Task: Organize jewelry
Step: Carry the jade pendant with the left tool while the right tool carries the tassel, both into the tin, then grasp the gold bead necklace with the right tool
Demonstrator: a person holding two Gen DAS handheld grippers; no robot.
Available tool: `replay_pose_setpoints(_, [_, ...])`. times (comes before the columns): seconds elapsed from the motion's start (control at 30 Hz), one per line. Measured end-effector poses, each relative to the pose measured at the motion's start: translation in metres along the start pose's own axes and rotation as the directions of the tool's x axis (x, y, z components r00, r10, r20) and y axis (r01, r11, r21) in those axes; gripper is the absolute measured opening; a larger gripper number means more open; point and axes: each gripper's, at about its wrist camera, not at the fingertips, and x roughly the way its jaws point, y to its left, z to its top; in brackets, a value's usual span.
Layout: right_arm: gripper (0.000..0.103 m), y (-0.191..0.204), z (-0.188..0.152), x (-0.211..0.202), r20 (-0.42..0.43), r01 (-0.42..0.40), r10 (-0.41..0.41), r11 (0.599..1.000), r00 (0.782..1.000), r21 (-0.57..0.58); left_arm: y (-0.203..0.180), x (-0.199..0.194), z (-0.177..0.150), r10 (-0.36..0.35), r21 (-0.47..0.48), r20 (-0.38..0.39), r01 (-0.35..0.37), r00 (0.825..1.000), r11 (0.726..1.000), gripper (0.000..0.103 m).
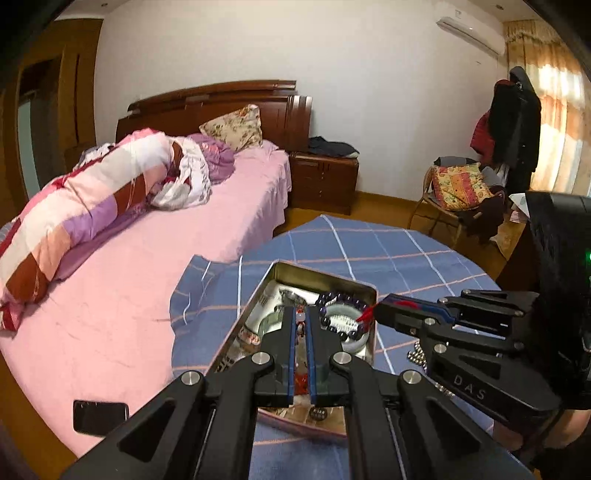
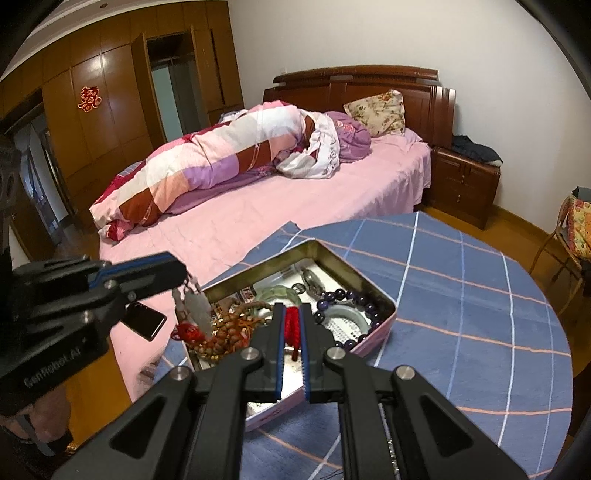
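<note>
- Left gripper point(image 1: 303, 325) hangs over the open tin point(image 1: 364, 291), its jaws nearly closed on a pale pendant point(image 1: 301, 320)
- Right gripper point(image 1: 380, 308) pinches a red cord point(image 1: 367, 315); purple bead bracelet point(image 1: 341, 325) lies in the tin
- Tin sits on a blue checked cloth point(image 1: 388, 251); pink bed point(image 1: 147, 280) beyond

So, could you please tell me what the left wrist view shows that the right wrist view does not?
Only the left wrist view shows the air conditioner and hanging coats. Only the right shows the wardrobe's red paper decoration and brown wooden beads. Both show the open tin, purple bead bracelet and bed.
</note>
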Motion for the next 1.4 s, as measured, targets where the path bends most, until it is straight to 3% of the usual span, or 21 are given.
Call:
replay_pose_setpoints(0.73, [0.011,0.004,-0.015,0.034,-0.100,-0.010,0.009,1.000,0.995,-0.012,0.006,0.037,-0.030,0.008,-0.042,-0.124,-0.013,0.992,0.999,0.004])
replay_pose_setpoints(0.87, [0.024,0.001,-0.018,0.035,-0.104,-0.008,0.009,1.000,0.995,0.010,0.005,0.039,-0.032,0.001,-0.049,-0.136,-0.007,0.991,0.999,0.007])
replay_pose_setpoints(0.9, [0.028,-0.001,-0.018,0.034,-0.101,-0.003,0.005,1.000,0.995,0.018,0.005,0.039,-0.032,0.004,-0.051,-0.138,-0.011,0.990,0.999,0.014])
replay_pose_setpoints(0.97, [0.042,-0.005,-0.019,0.033,-0.095,0.007,-0.004,1.000,0.995,0.030,0.005,0.038,-0.032,0.011,-0.055,-0.132,-0.018,0.991,0.998,0.039])
replay_pose_setpoints(1.0, [0.044,-0.007,-0.018,0.031,-0.090,0.011,-0.007,0.999,0.996,0.041,0.005,0.035,-0.032,0.026,-0.059,-0.117,-0.033,0.993,0.998,0.054])
replay_pose_setpoints(1.03, [0.044,-0.010,-0.018,0.030,-0.087,0.018,-0.013,0.999,0.996,0.051,0.006,0.034,-0.031,0.028,-0.060,-0.108,-0.035,0.994,0.998,0.060])
replay_pose_setpoints(1.33, [0.048,-0.015,-0.017,0.029,-0.083,0.021,-0.015,0.997,0.996,0.068,0.011,0.040,-0.034,0.040,-0.074,-0.130,-0.050,0.991,0.996,0.061])
replay_pose_setpoints(1.4, [0.054,-0.015,-0.017,0.029,-0.080,0.027,-0.022,0.997,0.997,0.068,0.012,0.040,-0.034,0.042,-0.081,-0.130,-0.052,0.991,0.995,0.062])
